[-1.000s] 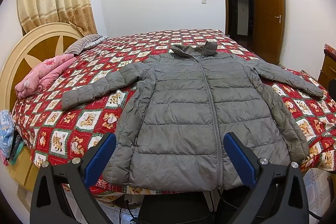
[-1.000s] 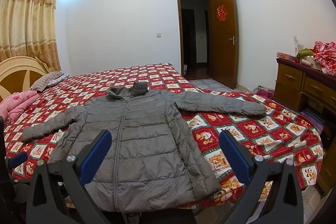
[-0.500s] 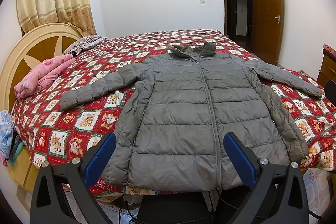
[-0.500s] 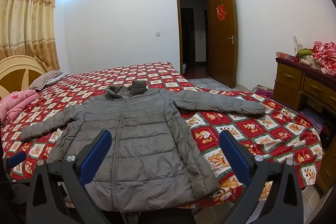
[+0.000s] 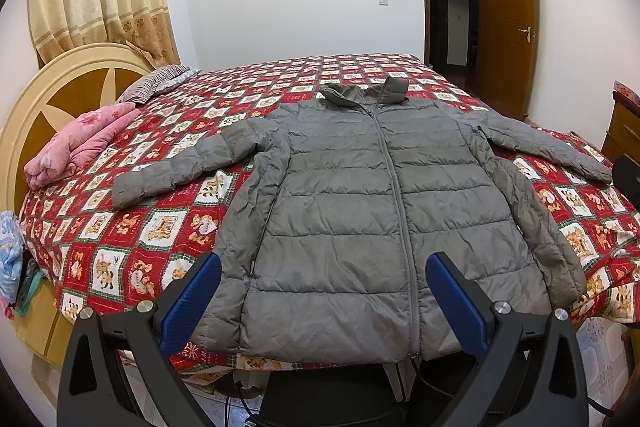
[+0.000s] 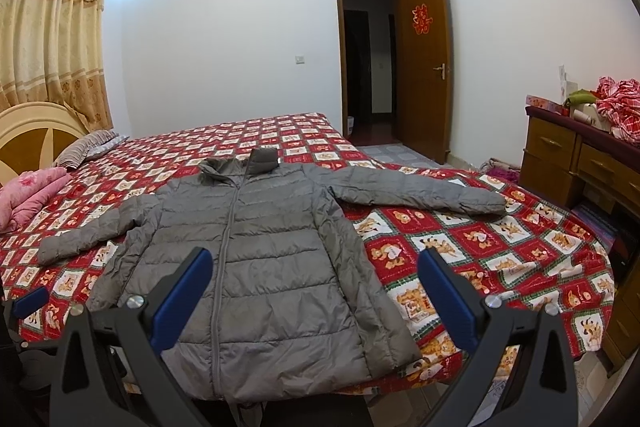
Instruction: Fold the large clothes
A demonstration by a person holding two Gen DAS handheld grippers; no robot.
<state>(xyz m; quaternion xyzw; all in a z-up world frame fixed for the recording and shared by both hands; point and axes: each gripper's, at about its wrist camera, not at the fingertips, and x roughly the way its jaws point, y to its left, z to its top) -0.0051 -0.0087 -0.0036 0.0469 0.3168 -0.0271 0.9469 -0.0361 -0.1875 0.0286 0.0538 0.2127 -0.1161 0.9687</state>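
A grey quilted puffer jacket [image 5: 360, 211] [image 6: 256, 251] lies flat and zipped on the bed, collar toward the far side, both sleeves spread out, hem at the near edge. My left gripper [image 5: 322, 303] hovers open above the hem, nothing between its blue pads. My right gripper [image 6: 314, 297] is also open and empty, held short of the jacket's hem and right side. A blue fingertip [image 6: 30, 301] of the left gripper shows at the left edge of the right wrist view.
The bed wears a red checked bedspread [image 5: 132, 251] [image 6: 500, 251]. A pink quilt [image 5: 80, 147] and a striped pillow [image 5: 156, 83] lie by the round headboard [image 5: 44, 95]. A wooden dresser [image 6: 584, 163] stands at the right, an open door [image 6: 424, 67] behind.
Both views have shifted slightly; the jacket sits a little farther left in the right wrist view. The jacket itself has not moved and both grippers stay open.
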